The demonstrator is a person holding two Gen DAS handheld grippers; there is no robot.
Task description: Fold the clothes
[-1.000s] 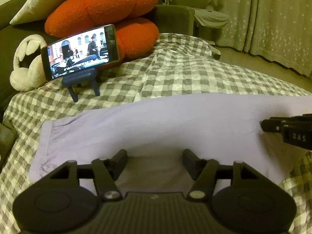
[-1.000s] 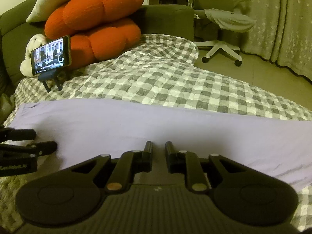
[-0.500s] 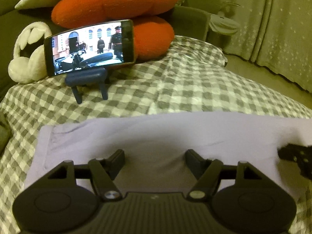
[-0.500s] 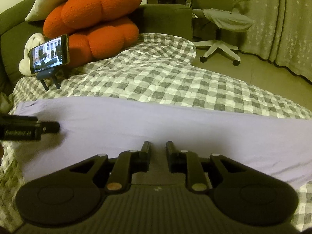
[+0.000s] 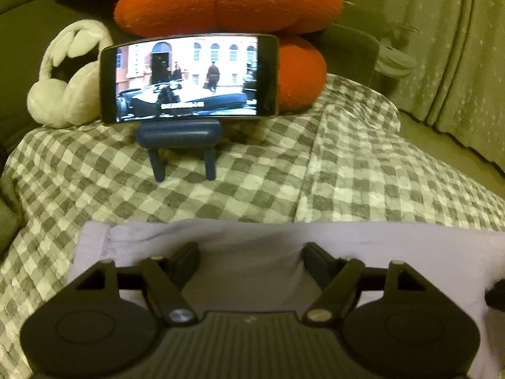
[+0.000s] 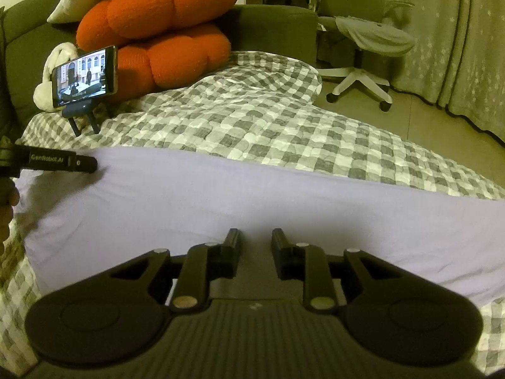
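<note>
In my left wrist view, the left gripper [image 5: 251, 254] hovers over the lilac garment [image 5: 252, 252] spread flat on the checked bedspread [image 5: 252, 189], jaws opening wide, gripping nothing. In my right wrist view, the right gripper [image 6: 255, 241] has its jaws slightly parted above the cloth, apparently released.

A light purple cloth [image 6: 252, 202] lies flat and smooth across the checked bed cover [image 6: 284, 132]. It is folded into one long strip.
</note>
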